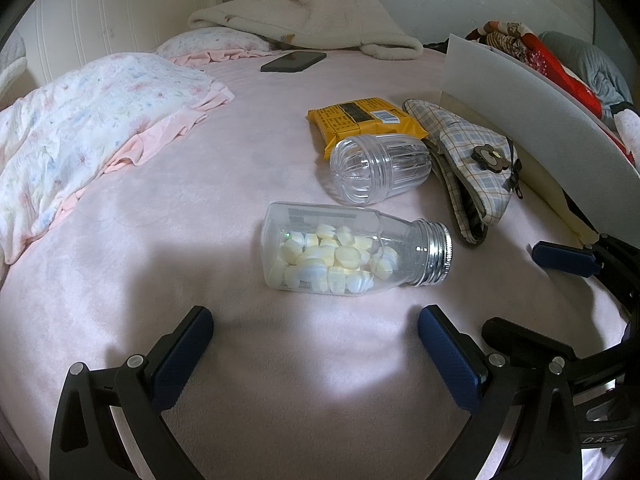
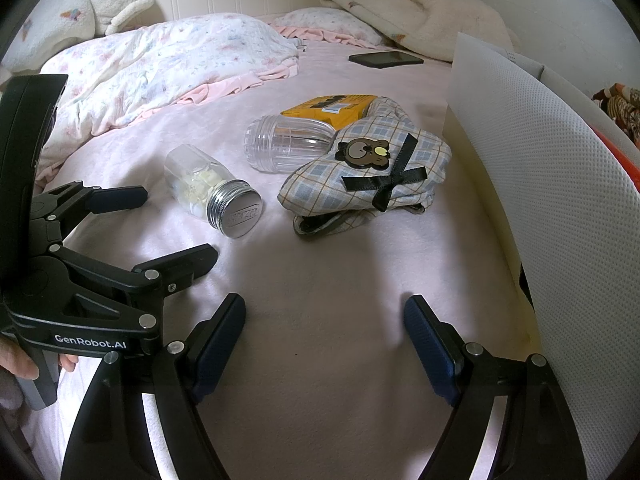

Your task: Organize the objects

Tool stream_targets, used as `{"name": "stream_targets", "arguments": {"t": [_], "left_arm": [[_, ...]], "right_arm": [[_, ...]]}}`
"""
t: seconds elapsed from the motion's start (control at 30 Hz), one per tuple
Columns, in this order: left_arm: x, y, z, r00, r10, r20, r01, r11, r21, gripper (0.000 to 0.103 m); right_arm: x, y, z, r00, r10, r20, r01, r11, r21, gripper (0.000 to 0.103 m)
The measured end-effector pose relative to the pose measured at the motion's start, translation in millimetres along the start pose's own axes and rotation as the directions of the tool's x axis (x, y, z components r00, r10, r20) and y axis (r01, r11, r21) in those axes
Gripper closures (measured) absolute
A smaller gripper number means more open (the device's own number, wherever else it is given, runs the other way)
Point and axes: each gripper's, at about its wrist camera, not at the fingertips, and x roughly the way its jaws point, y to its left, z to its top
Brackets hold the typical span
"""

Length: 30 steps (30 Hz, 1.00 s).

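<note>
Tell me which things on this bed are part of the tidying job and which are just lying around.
Likely part of the job:
candy bottle
empty clear jar
yellow snack packet
plaid pouch
white bin

Probably just lying about:
phone
floral quilt
cream blanket

Both the left gripper and the right gripper are open, holding nothing.

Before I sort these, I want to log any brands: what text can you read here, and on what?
"GenRobot.AI": white print on the left gripper body, in the right wrist view.
"DAS": part of a word on the right gripper body, cut off at the frame edge.
Embossed letters on the candy bottle metal lid: too blurred to read.
Print and barcode on the yellow snack packet: too small to read.
</note>
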Motion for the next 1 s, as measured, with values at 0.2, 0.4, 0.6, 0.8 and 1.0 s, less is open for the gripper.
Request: {"name": "stream_targets", "arguments": {"t": [0.2, 0.4, 0.6, 0.8, 1.0], "left_arm": [[0.2, 1.9, 0.4, 1.000, -0.002, 0.000, 0.002, 1.000, -0.001, 0.000], [0.3, 2.2, 0.7, 1.000, -0.001, -0.003, 0.001, 1.000, -0.001, 0.000], [-0.5, 1.4, 1.2, 1.000, -0.008, -0.009, 0.008, 1.000, -0.014, 0.000], [-22.9, 9.6, 9.8, 0.990, -0.143, -0.003, 0.143, 0.986, -0.086, 0.023], [-27.4, 12.7, 22.1, 0.967, -0.255, 0.004, 0.254, 0.962, -0.099, 0.023]], "right_arm": [[0.0, -0.1, 0.0, 1.000, 0.000, 0.000, 0.000, 1.000, 0.000, 0.022], [-0.2, 0.2, 0.0, 1.000, 0.004, 0.000, -0.004, 1.000, 0.002, 0.021], [-0.4, 0.4, 0.9, 1.000, 0.012, -0.004, -0.012, 1.000, 0.013, 0.021], [-8.9, -0.8, 4.5, 0.999, -0.004, -0.044, 0.010, 0.990, 0.138, 0.029], [-28.3, 6.9, 11.1, 0.999, 0.036, 0.013, -0.038, 0.989, 0.141, 0.041]]}}
